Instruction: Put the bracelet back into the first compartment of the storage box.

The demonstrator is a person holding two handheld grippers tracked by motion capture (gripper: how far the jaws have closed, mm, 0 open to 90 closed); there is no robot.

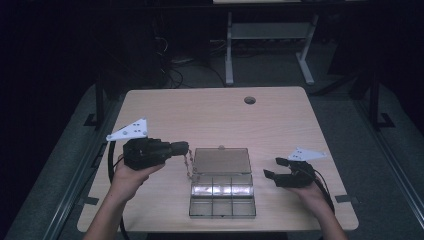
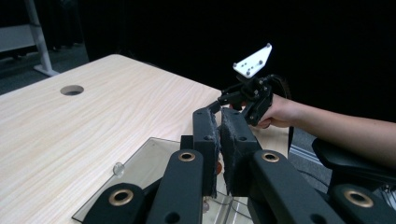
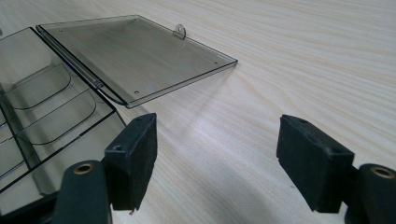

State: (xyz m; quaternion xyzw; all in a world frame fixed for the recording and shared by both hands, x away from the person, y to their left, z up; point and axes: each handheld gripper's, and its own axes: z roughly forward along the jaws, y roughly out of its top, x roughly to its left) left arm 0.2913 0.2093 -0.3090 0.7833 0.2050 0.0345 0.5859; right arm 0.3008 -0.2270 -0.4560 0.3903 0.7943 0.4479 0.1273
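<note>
A thin beaded chain point(image 1: 189, 164) hangs from the left gripper point(image 1: 183, 148), whose black padded jaws are clamped on it, just beside the left edge of the clear smoky plastic compartment box point(image 1: 222, 200) near the front middle of the pale wood-grain bench point(image 1: 165, 107). The box's flat hinged lid point(image 3: 135, 56) lies open on the bench, with a small tab showing in the right gripper view. To the box's right, the right gripper point(image 1: 274, 168) rests with jaws wide apart, holding nothing; a round cable hole point(image 1: 250, 100) sits far back.
</note>
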